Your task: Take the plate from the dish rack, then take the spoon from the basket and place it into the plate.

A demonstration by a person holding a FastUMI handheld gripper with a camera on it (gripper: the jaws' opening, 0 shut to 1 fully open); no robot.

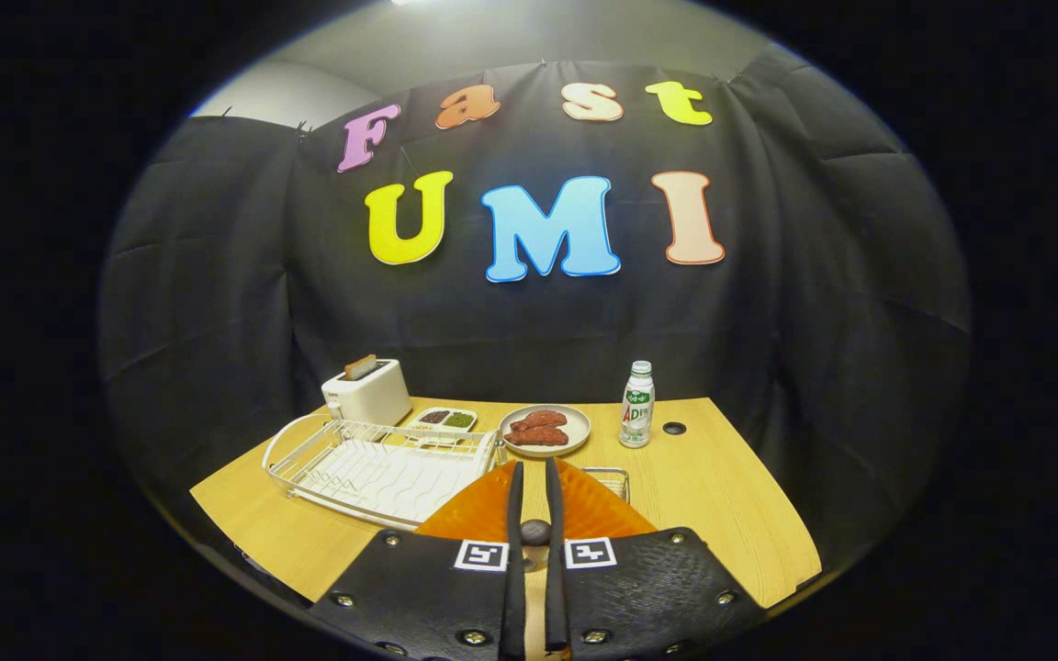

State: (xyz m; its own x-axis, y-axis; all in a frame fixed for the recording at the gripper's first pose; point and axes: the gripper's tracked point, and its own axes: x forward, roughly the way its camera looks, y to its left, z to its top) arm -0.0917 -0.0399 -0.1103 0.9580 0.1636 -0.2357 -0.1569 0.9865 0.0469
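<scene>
My gripper (534, 464) is shut on an orange plate (485, 514). Its two fingers stand close together and pinch the plate's rim, and the plate fans out to both sides of them, held above the wooden table (722, 514). Left of the fingers lies the white wire dish rack (382, 470), with no dishes in its slots. A small wire basket (610, 477) peeks out just past the plate's right edge. Most of it is hidden behind the plate, so I cannot make out a spoon in it.
Beyond the rack stand a white toaster (367, 393) with a slice in it and a small divided dish (446, 420). A plate of red meat (545, 430) and a drink bottle (637, 406) stand beyond the fingers. A dark hole (674, 428) marks the tabletop.
</scene>
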